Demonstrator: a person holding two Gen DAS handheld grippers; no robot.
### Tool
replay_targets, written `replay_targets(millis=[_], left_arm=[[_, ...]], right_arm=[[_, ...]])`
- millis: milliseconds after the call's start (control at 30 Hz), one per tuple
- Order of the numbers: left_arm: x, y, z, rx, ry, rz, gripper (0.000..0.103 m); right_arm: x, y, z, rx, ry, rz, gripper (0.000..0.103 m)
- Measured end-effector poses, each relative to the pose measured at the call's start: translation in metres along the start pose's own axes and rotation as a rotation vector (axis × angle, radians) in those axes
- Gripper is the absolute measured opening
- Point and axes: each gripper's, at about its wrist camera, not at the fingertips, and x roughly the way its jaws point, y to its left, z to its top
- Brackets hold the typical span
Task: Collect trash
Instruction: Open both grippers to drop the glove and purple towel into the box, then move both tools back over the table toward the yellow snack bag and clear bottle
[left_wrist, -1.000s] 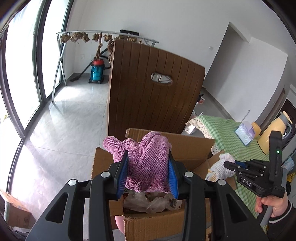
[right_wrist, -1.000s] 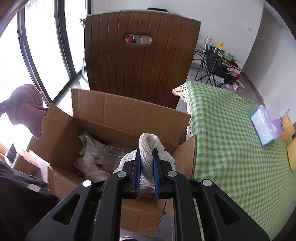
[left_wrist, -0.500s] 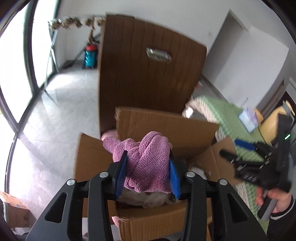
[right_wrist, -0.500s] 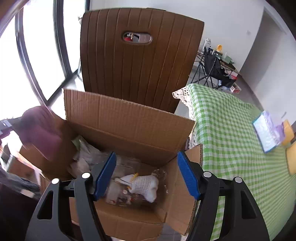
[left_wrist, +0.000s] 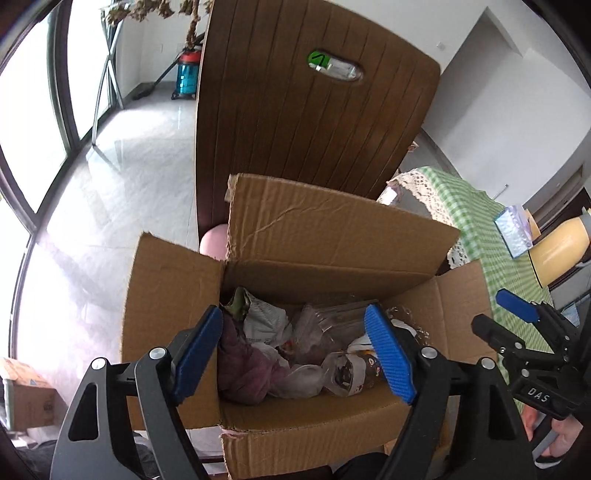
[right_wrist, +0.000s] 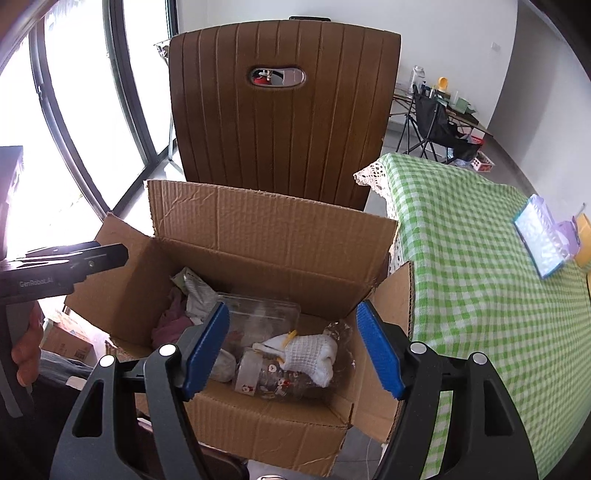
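An open cardboard box holds crumpled wrappers, a clear plastic tray and a plastic bottle. The purple cloth lies loose in the box's left side, under my left gripper. Its jaws are opening and nothing is pressed between the pads. The white knitted cloth rests on the bottle below my right gripper, which stands open and holds nothing. Each gripper also shows at the edge of the other's view: the right gripper and the left gripper.
A brown slatted chair back rises just behind the box. The table with the green checked cloth adjoins the box on the right, carrying a tissue pack and a yellow jug. A small carton sits on the floor.
Both grippers opened. The purple cloth fell from the left one and the white cloth from the right one into the box. The left gripper came down closer to the box.
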Motion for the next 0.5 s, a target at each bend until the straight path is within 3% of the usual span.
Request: replay_targets(millis=[167,333,367,500], left_arm=[[-0.032,-0.013,-0.002,0.054,-0.067,0.027,0.078],[-0.080,-0.040,-0.008,0.131,-0.204,0.038,0.087],[-0.088,-0.045,-0.009,0.150,-0.222,0.039,0.087],[-0.116,-0.072,-0.018,0.212,-0.274,-0.013,0.095]], right_arm=[[-0.022,0.002,-0.005,0.009,-0.032,0.000,0.069],[-0.070,-0.007,-0.016,0.048,-0.120,-0.020,0.069],[-0.080,-0.011,-0.019,0.063,-0.140,-0.023,0.074],[-0.128,-0.029,-0.040,0.137,-0.220,-0.053,0.076]])
